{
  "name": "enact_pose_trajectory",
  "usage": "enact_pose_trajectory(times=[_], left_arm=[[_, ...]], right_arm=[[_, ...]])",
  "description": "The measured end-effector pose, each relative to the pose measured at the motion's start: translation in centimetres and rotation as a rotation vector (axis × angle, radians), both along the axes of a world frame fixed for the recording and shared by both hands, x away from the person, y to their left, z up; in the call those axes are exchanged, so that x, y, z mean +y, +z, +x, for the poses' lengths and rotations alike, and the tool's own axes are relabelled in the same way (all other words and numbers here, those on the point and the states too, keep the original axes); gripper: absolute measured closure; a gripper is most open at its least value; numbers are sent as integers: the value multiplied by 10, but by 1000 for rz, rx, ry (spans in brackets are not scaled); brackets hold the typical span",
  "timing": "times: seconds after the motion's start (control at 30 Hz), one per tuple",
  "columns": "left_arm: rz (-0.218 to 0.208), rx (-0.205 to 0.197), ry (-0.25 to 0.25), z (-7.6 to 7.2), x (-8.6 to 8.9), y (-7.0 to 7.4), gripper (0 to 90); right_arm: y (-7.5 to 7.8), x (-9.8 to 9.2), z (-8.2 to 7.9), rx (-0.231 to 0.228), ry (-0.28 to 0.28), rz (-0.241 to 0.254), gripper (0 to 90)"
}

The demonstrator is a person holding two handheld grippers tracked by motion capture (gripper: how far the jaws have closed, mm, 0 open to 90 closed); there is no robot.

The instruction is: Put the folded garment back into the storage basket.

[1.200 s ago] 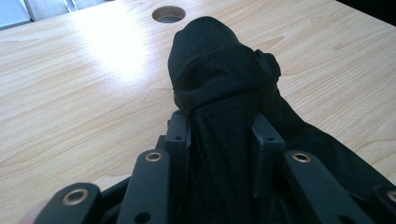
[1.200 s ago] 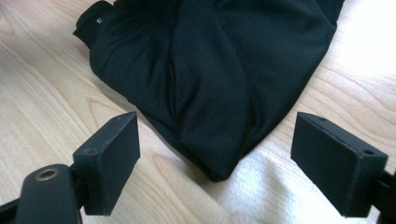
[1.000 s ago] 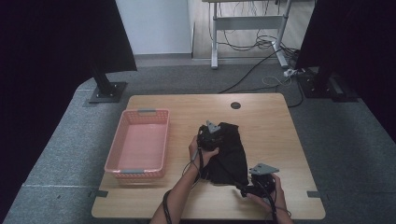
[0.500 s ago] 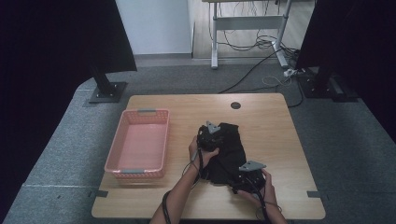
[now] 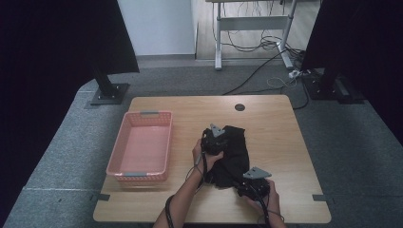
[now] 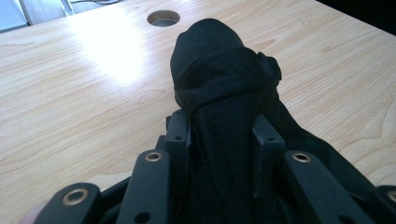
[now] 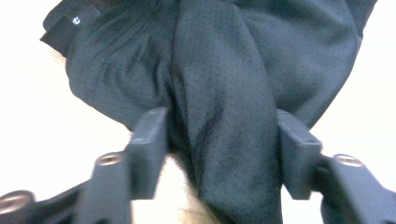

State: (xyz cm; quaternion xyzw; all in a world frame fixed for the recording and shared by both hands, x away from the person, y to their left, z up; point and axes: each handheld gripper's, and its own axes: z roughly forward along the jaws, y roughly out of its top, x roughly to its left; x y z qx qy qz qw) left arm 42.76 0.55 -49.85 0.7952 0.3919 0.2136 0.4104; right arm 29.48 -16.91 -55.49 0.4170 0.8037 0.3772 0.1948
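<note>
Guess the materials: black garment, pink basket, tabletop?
Black garment: looks like a synthetic mesh knit, matte; tiny perforations show in the right gripper view, and it bunches in soft folds. Pink basket: probably moulded plastic, with lattice walls and a smooth floor. Tabletop: wood or wood-look laminate, light grain with a satin glare patch; which one I cannot tell.

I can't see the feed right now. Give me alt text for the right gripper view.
A fold of the black mesh garment hangs between the right tongs, whose jaws have just been closing and stand either side of it; the left jaw is not yet pressing on the cloth. Pale, washed-out tabletop lies behind.
</note>
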Motion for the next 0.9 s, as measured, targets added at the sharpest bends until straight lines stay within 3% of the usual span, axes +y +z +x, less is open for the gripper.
enact_pose_trajectory(times=[0.17, 0.23, 0.47, 0.9], left_arm=[[-9, -8, -5, -3, -3, 0, 654], [-10, -12, -7, -4, -4, 0, 654], [-18, -12, -6, -3, -3, 1, 656], [-34, -41, -12, -8, 1, 16, 657]], right_arm=[[2, -1, 0, 4, 4, 15, 655], [1, -3, 0, 3, 8, 26, 687], [3, -5, 1, 7, 16, 51, 716], [20, -2, -5, -47, 32, 85, 723]])
